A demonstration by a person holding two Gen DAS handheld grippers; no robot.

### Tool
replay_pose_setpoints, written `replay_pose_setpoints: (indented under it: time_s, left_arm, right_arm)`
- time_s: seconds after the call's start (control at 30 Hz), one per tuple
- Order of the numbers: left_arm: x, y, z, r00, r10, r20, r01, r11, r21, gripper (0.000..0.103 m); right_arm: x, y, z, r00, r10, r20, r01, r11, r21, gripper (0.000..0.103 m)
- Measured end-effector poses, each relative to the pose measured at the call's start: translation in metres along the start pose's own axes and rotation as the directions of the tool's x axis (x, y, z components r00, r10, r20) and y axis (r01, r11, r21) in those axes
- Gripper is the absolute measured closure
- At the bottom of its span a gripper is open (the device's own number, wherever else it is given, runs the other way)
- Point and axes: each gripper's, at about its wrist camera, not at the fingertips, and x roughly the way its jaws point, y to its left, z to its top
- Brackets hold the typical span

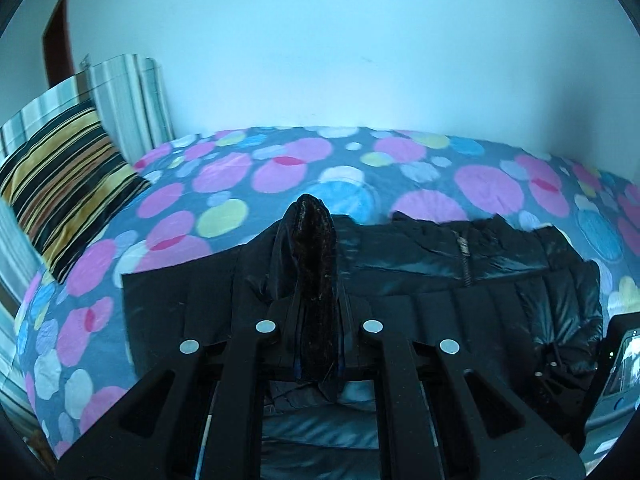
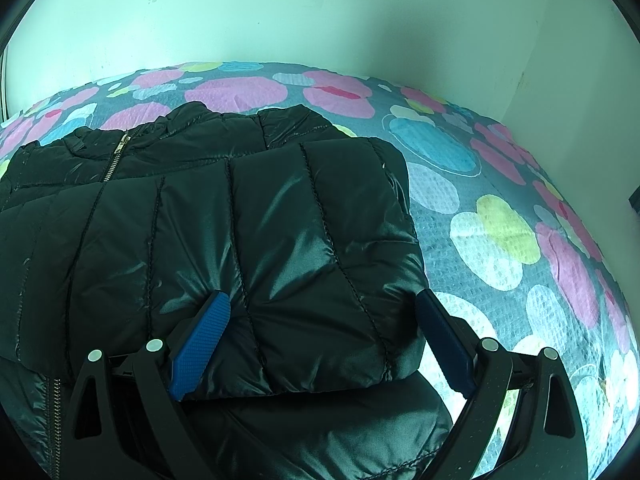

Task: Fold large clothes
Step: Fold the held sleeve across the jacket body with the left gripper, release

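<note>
Jacket (image 2: 248, 216) unlabelled: left gripper (image 1: 316, 312) fingers pinch its fabric, right gripper (image 2: 324, 312) fingers spread.

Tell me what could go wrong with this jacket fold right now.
The left hand-held gripper pinches only a narrow bunch of the black puffer jacket; the slick fabric could slip out. The right hand-held gripper is open around the folded sleeve, so that puffy layer may spring open.

Dim, blue-green cast, fisheye-warped edges.

One black puffer jacket (image 2: 224, 216), one bed (image 2: 500, 184) with a spotted cover, one striped pillow (image 1: 68, 184), two grippers' blue fingers (image 2: 200, 340).
</note>
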Motion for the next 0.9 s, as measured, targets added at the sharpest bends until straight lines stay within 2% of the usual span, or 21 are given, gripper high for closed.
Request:
replay_pose_setpoints:
  time_s: [0.33,0.77,0.9]
  left_arm:
    - [0.031,-0.095,-0.021,0.997,-0.049,-0.061,0.056,0.991,0.122,0.092]
    - [0.063,-0.147,-0.032,0.990,-0.086,-0.112,0.105,0.979,0.174,0.092]
    - [0.070,-0.151,-0.036,0.987,-0.091,-0.134,0.114,0.977,0.179,0.088]
  right_arm:
    - [0.000,0.000,0.000,1.000,0.004,0.000,-0.004,1.000,0.003,0.011]
    - [0.000,-0.001,-0.001,1.000,0.011,0.001,-0.011,1.000,0.007,0.011]
    - [0.001,0.000,-0.001,1.000,0.010,0.001,-0.010,1.000,0.006,0.011]
